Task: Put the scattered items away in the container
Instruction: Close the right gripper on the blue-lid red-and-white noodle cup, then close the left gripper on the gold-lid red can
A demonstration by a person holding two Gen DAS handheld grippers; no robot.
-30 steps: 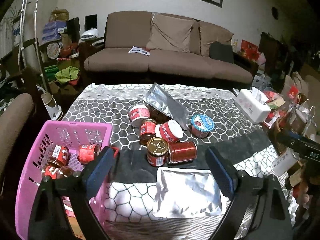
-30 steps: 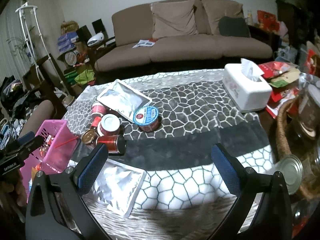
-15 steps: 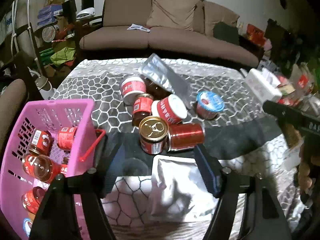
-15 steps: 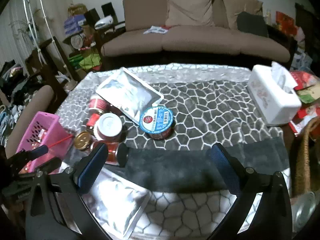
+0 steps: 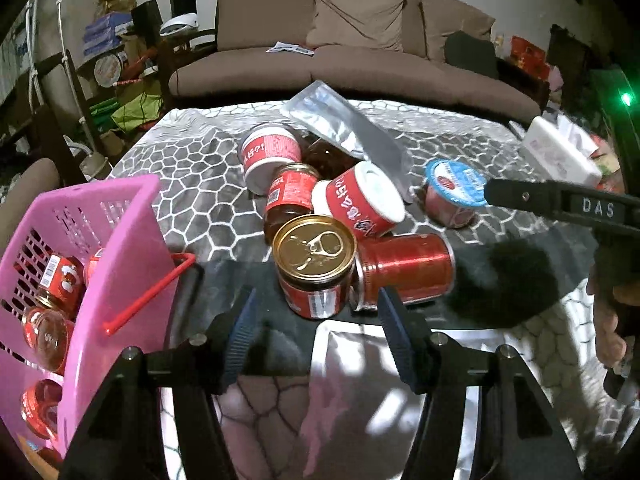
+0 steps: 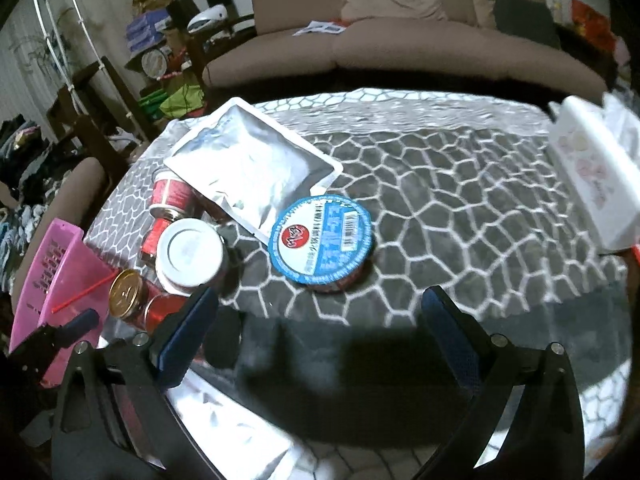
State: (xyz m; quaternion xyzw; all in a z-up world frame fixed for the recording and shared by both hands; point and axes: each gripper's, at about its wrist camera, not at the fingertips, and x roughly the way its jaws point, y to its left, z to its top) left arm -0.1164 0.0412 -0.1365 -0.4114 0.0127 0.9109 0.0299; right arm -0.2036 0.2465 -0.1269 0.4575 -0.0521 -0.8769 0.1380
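Note:
A pink basket at the left holds several red jars. Beside it on the table lies a heap of red jars and cups. My left gripper hangs low over the table edge, its jaws closing. The gold-lidded jar stands just ahead between the fingertips, untouched. A red can lies on its side next to the jar. My right gripper is wide, its jaws starting to close, with nothing between them. The blue-lidded cup sits just ahead of it. One silver pouch rests on the heap, another lies under my left gripper.
A white tissue box stands at the table's right edge. A brown sofa runs behind the table, with cluttered shelves and chairs to the left. The honeycomb-patterned cloth is bare between the cup and the tissue box.
Both grippers have come down and closer to the table. The left jaws have narrowed a lot in front of the gold-lidded jar. The right gripper has swung left toward the blue-lidded cup.

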